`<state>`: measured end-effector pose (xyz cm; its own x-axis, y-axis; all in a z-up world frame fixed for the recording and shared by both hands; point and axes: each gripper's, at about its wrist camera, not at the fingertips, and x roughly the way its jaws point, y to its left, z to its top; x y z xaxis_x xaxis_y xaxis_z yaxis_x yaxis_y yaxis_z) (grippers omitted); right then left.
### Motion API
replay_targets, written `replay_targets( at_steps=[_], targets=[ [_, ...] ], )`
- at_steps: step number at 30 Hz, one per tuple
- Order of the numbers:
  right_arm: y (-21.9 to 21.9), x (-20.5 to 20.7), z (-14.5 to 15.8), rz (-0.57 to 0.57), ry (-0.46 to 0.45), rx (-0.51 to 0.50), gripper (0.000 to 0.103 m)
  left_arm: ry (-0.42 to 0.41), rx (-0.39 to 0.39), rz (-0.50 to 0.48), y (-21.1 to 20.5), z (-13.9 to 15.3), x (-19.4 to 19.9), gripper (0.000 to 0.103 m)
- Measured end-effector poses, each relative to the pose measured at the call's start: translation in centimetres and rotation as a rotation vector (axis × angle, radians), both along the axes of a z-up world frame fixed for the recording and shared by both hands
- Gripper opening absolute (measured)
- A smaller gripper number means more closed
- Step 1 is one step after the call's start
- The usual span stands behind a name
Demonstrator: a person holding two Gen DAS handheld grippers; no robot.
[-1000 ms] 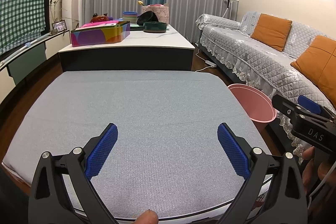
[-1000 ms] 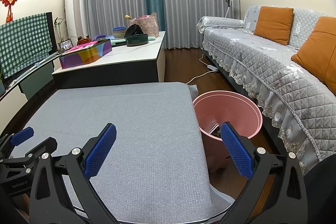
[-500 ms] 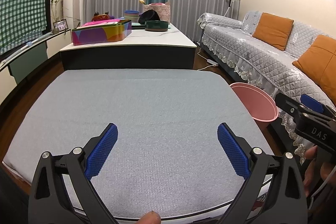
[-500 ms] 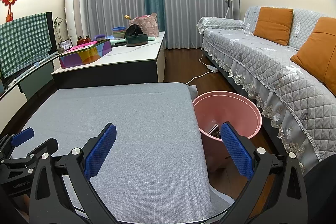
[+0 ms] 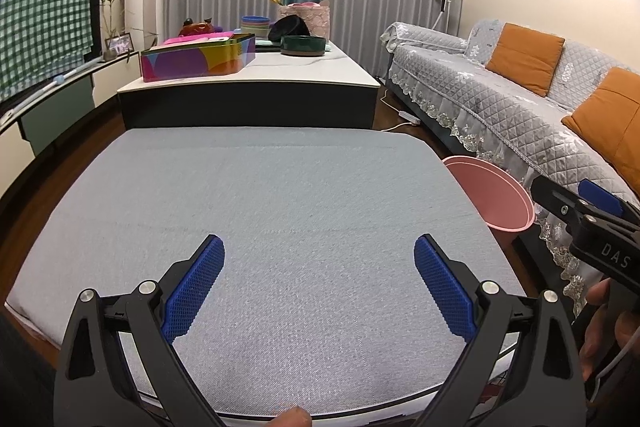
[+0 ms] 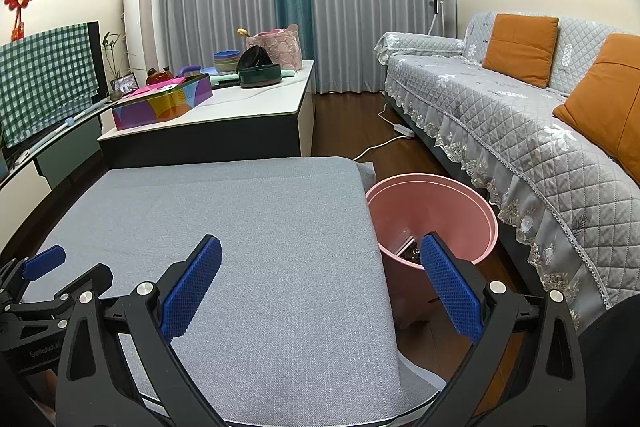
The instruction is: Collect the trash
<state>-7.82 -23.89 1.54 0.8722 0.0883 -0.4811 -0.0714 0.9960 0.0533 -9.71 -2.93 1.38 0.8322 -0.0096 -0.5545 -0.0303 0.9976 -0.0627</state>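
Jaws of both grippers gape over the grey cloth point(image 5: 304, 195), empty.

The pink plastic trash bin point(image 6: 434, 217) stands upright and open on the dark wood floor, ahead of the right gripper point(image 6: 320, 279), partly behind its right pad. Dark scraps point(image 6: 412, 251) lie at the bottom. From the left gripper point(image 5: 320, 279) it sits ahead to the right point(image 5: 490, 195).

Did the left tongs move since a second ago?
Yes, a little. In the left wrist view the pink bin sits lower and farther right than before, so the open left tongs tipped up and swung slightly left.
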Motion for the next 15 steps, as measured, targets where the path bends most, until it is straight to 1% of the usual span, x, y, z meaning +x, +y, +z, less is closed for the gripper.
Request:
replay_targets(
  at_steps=[15],
  targets=[
    [-0.02,0.0,-0.02,0.0,0.001,-0.001,0.098,-0.032,0.012,-0.02,-0.44,0.09,-0.17,0.093]
  ],
)
